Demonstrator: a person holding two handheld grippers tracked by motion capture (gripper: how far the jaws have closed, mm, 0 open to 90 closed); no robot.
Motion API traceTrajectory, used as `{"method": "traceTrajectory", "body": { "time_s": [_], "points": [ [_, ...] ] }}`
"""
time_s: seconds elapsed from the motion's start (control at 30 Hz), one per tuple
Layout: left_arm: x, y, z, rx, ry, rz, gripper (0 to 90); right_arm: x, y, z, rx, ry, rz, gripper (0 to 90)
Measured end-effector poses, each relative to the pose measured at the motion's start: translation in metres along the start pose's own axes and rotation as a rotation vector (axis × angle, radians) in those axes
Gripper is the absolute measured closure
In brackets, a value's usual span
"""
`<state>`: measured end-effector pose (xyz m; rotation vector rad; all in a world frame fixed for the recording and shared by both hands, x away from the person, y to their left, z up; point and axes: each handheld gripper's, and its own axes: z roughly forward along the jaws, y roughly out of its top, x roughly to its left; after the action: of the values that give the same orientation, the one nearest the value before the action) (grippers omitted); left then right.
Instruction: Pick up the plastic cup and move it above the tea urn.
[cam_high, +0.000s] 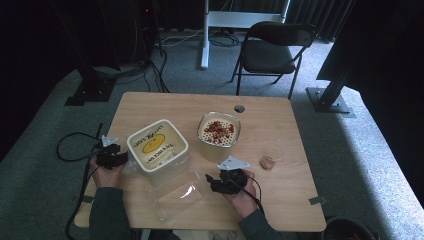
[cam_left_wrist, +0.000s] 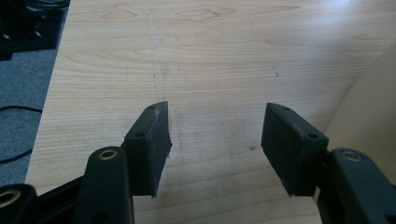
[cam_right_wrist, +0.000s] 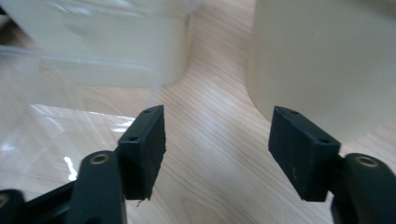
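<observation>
The right claw (cam_high: 216, 181), open and empty, should approach the clear lid (cam_high: 177, 194) low and grip its edge squarely.

Left hand (cam_high: 106, 172): at the left edge of the table (cam_high: 280, 200), holding the left gripper (cam_high: 119, 159).
Left gripper jaws: apart, nothing between them.
Right hand (cam_high: 240, 192): over the table's near part, holding the right gripper (cam_high: 212, 181).
Right gripper jaws: apart, nothing between them.
</observation>
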<state>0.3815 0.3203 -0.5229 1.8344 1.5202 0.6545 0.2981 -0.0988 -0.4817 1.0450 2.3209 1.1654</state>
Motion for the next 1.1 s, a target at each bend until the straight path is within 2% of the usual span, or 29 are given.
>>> {"method": "traceTrajectory", "body": {
  "time_s": [0.2, 0.43, 0.47, 0.57, 0.8, 0.87, 0.93, 1.1],
  "points": [
    [0.0, 0.0, 0.0, -0.001, 0.001, 0.0, 42.8, 0.01, 0.007, -0.003, -0.011, 0.061, -0.002, 47.2],
    [-0.001, 0.0, 0.001, 0.002, 0.004, 0.004, 42.7, 0.02, 0.004, 0.007, 0.012, 0.141, -0.015, 60.4],
    [-0.001, 0.0, 0.001, 0.003, 0.003, 0.006, 42.7, 0.021, 0.003, 0.008, 0.017, 0.139, -0.018, 62.3],
    [-0.001, 0.0, 0.001, 0.004, 0.003, 0.006, 42.7, 0.023, 0.002, 0.014, 0.034, 0.17, 0.0, 65.8],
    [-0.001, 0.0, 0.001, 0.005, 0.0, 0.006, 42.8, 0.021, 0.0, 0.025, 0.079, 0.201, 0.03, 77.9],
    [-0.001, 0.0, 0.001, 0.005, 0.0, 0.007, 42.7, 0.019, -0.001, 0.027, 0.084, 0.212, 0.043, 77.7],
    [-0.001, 0.0, 0.002, 0.006, 0.0, 0.008, 42.7, 0.018, -0.002, 0.029, 0.097, 0.216, 0.051, 73.5],
    [-0.001, 0.0, 0.002, 0.007, -0.002, 0.009, 42.8, 0.015, -0.001, 0.032, 0.106, 0.245, 0.067, 79.1]
  ]
}}
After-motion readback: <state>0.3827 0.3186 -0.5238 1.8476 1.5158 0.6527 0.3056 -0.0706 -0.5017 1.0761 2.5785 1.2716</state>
